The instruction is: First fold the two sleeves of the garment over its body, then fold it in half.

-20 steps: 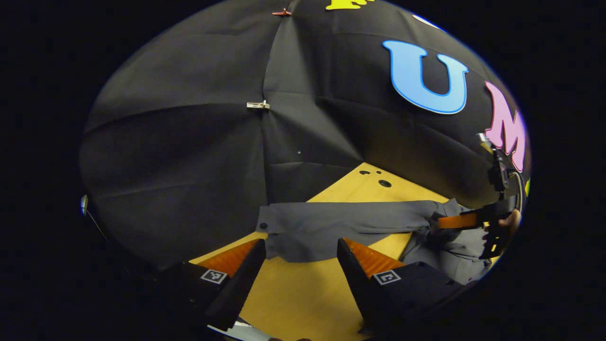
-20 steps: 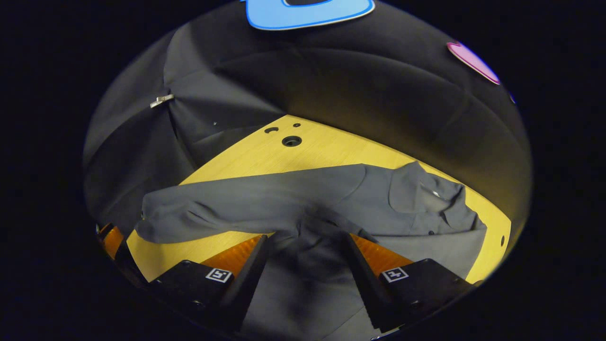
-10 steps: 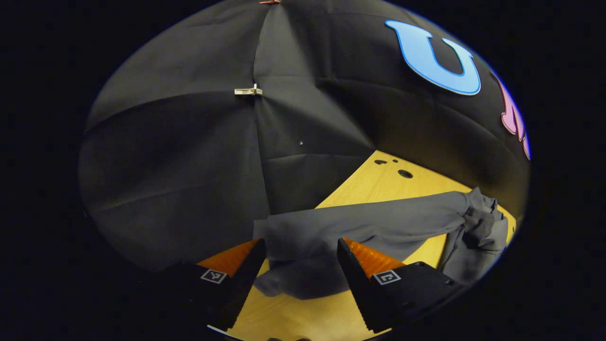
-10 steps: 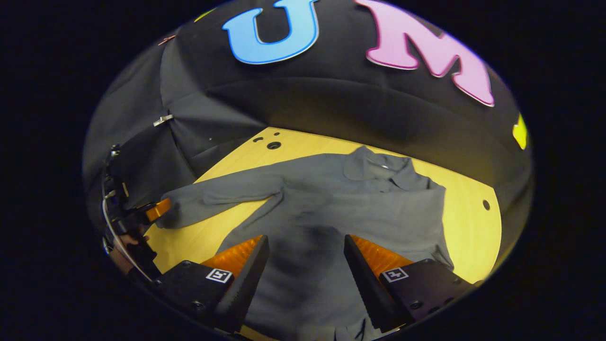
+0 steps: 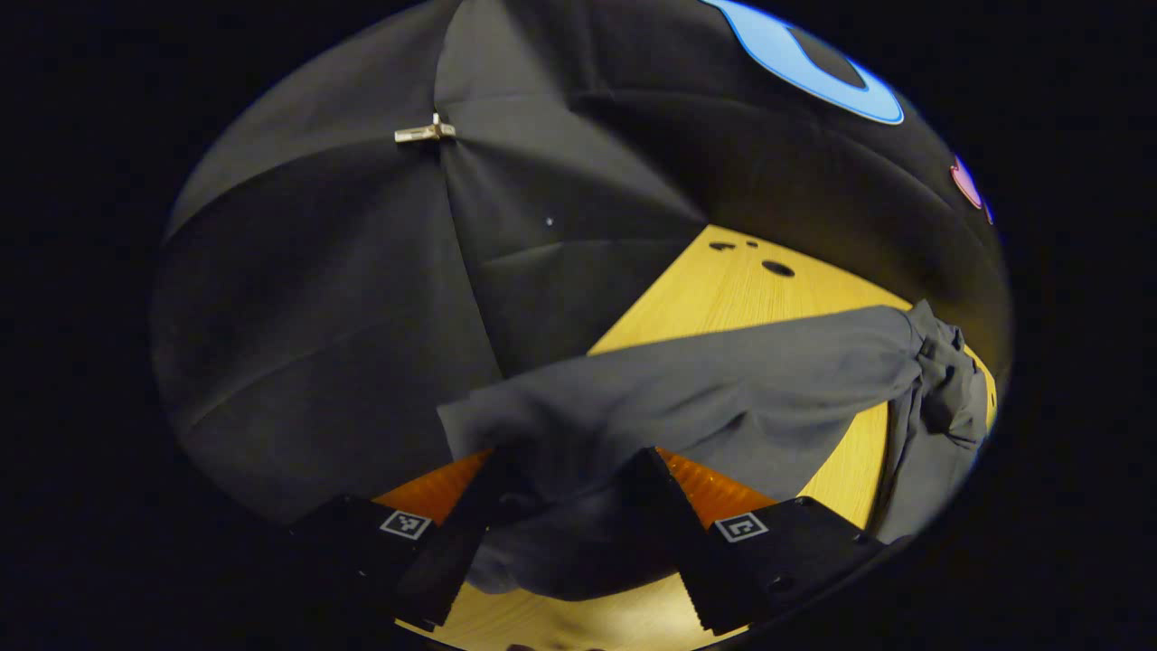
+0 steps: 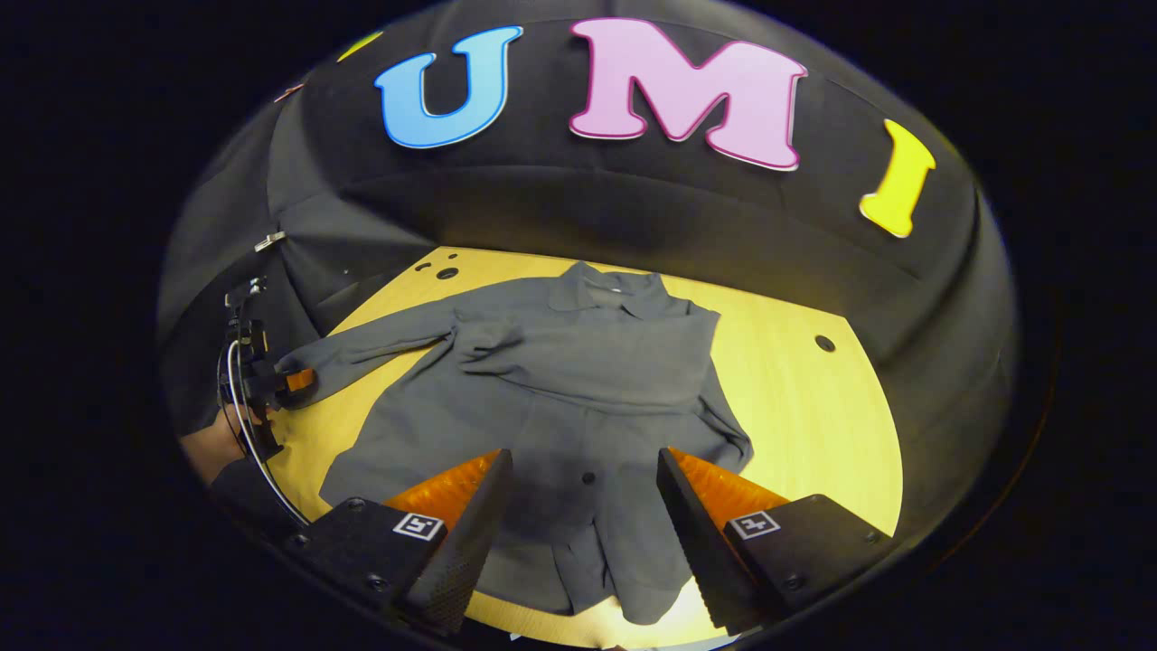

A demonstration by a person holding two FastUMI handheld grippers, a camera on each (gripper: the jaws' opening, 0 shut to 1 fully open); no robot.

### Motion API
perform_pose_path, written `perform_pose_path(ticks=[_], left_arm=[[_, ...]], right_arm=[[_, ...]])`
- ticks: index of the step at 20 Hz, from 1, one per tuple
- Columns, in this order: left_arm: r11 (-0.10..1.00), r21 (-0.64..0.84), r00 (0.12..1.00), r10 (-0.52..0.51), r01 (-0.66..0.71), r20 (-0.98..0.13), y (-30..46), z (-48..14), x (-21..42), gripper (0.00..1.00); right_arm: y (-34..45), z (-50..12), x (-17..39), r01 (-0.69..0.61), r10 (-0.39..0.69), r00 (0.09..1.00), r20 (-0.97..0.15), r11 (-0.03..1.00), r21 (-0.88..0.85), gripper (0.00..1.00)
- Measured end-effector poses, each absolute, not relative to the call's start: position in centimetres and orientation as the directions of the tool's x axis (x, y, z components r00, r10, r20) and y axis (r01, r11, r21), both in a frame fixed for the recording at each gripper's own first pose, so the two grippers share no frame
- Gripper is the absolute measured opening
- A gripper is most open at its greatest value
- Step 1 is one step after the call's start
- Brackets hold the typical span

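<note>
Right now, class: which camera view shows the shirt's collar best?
The right gripper view: the whole shirt lies spread on the table, its collar at the far end. The left gripper view shows a sleeve close up and bunched cloth.

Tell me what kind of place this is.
Probably a recording booth for handling demos, not a home: black cloth walls pinned with a metal clip, a bare yellow wooden table with drilled holes, and one dark grey button-up shirt spread on it.

Yellow wood-grain counter (image 6: 795, 407) carrying a grey collared shirt (image 6: 578, 398).
The shirt lies spread across the frame's centre; small dark holes (image 6: 447, 271) mark the counter's upper left.
</note>
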State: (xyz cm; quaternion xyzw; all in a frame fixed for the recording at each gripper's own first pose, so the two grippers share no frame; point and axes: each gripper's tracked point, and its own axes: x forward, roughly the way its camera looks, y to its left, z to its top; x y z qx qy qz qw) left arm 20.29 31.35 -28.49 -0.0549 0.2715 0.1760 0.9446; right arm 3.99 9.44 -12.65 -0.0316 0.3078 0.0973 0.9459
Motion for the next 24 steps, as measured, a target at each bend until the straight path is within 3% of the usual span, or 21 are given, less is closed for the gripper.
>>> perform_pose_path(ticks=[2,7,9,14,19,24], left_arm=[[0.945,0.011,0.798,0.282,-0.326,-0.532,30.1,-28.4,20.4,0.92],[0.967,0.065,0.805,0.241,-0.246,-0.542,28.0,-28.5,20.7,0.15],[0.968,0.065,0.804,0.239,-0.244,-0.545,27.7,-28.3,20.6,0.07],[0.963,0.088,0.814,0.262,-0.253,-0.519,25.8,-25.1,20.5,0.05],[0.978,0.016,0.88,0.193,-0.207,-0.433,19.8,-18.0,21.8,0.05],[0.997,-0.015,0.939,0.062,-0.071,-0.338,10.6,-10.7,23.6,0.05]], right_arm=[[8.3,-13.7,2.3,-0.151,0.138,0.786,-0.603,0.988,0.03,0.98],[7.3,-15.8,-0.3,-0.097,0.129,0.763,-0.633,0.992,0.085,0.98],[6.5,-15.8,-0.1,-0.098,0.129,0.773,-0.622,0.992,0.084,0.98],[4.1,-16.4,1.1,-0.083,0.126,0.783,-0.609,0.992,0.099,0.99],[1.0,-17.5,1.3,-0.042,0.11,0.78,-0.616,0.991,0.123,0.99],[-2.7,-19.1,0.6,0.054,0.052,0.778,-0.626,0.987,0.149,0.99]])
